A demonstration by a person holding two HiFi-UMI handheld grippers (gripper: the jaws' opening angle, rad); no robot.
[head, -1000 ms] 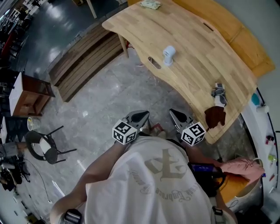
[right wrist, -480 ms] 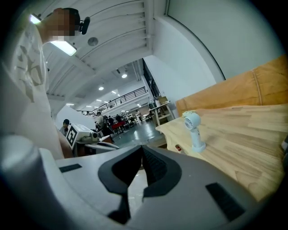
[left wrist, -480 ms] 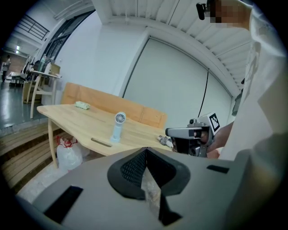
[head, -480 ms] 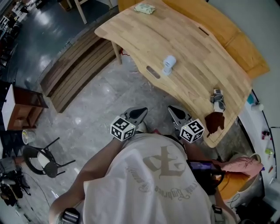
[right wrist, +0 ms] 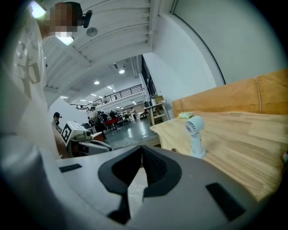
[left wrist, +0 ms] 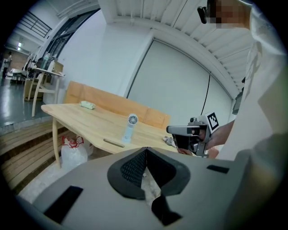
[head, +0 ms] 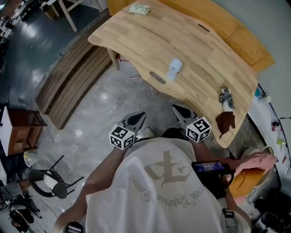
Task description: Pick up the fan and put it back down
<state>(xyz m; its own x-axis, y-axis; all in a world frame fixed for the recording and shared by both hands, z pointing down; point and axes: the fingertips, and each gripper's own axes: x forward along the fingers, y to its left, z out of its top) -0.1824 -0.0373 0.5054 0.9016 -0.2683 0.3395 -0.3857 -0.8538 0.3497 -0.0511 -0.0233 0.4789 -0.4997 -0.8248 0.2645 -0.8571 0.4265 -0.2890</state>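
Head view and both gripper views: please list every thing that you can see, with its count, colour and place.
table: one, light wood, upper middle.
fan: one, white, upright on the table near its front edge.
packet: one, pale green, table's far end.
brown cloth: one, at the table's right end.
slatted platform: one, brown wood, on the floor left of the table.
chair: one, black, lower left.
pink cloth: one, lower right.
left claw: one, grey-black, shut, empty.
right claw: one, grey-black, shut, empty.
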